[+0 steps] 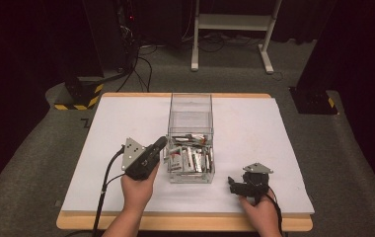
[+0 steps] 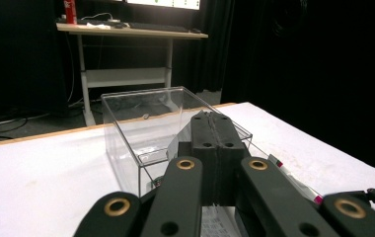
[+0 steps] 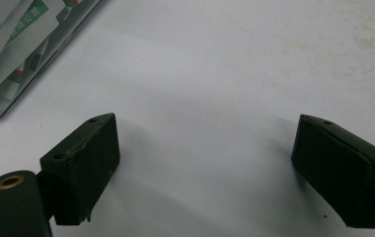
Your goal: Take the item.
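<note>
The left gripper (image 2: 214,129) has its jaws pressed flat together, pad against pad, with nothing between them. In the left gripper view they point out over the near rim of a clear plastic box (image 2: 126,123), whose empty far half lies just ahead of the tips and whose near wall stands directly below them. In the high view the same left gripper (image 1: 160,143) is held in the left hand (image 1: 137,190), raised and tilted, its tips at the box's left wall, though whether they touch it cannot be told.

The box (image 1: 191,106) stands lengthwise on the white bench (image 1: 254,128), open at the top. Its near half holds a loose heap of small sachets (image 1: 190,159), silvery with red and green print, just beside and below the left jaws.

The right gripper (image 3: 203,163) has its jaws spread wide apart and holds nothing; bare bench surface shows between the two pads. A corner of the box with the printed sachets (image 3: 13,44) behind its wall lies up and away from the jaws, well clear of them. In the high view the right gripper (image 1: 232,183) sits low on the bench in the right hand (image 1: 260,212), near the box's near right corner but apart from it.
</note>
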The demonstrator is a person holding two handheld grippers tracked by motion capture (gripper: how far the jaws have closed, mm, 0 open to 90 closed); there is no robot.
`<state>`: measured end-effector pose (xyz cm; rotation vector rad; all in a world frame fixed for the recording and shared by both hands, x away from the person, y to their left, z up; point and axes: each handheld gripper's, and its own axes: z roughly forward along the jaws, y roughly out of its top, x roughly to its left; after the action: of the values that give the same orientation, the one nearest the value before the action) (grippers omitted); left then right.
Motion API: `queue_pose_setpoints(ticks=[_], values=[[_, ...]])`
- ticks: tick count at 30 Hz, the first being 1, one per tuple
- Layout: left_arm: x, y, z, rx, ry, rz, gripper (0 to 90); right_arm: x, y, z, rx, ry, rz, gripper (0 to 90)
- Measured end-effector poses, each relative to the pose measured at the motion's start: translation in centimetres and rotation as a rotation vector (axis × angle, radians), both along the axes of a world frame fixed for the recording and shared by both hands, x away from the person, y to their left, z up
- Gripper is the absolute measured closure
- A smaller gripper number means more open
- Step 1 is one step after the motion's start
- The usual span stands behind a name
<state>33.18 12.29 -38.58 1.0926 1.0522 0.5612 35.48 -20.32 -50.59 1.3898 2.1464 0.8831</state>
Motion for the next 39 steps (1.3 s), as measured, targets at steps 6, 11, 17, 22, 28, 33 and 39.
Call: queue_pose_setpoints(ticks=[6,11,17,22,28,33,39], values=[[-0.2,0.9,0.4,-0.003,-0.008,0.01,90.0,0.0,0.0,0.0,0.0,0.0,0.0,11.0],[-0.4,1.5,0.5,0.006,-0.012,0.02,90.0,0.0,0.0,0.0,0.0,0.0,0.0,11.0],[-0.5,2.3,0.2,0.008,-0.004,0.031,90.0,0.0,0.0,0.0,-0.001,0.0,0.0,11.0],[-0.3,2.9,-0.3,0.022,0.005,0.043,90.0,0.0,0.0,0.0,-0.001,0.0,0.0,10.9],[-0.1,3.6,-0.9,0.038,0.018,0.058,90.0,0.0,0.0,0.0,0.0,0.0,0.0,11.0],[0.1,4.1,-1.3,0.042,0.025,0.07,90.0,0.0,0.0,0.0,0.0,0.0,0.0,11.0],[0.4,4.9,-1.6,0.048,0.033,0.085,90.0,0.0,0.0,0.0,0.0,0.0,0.0,11.0]])
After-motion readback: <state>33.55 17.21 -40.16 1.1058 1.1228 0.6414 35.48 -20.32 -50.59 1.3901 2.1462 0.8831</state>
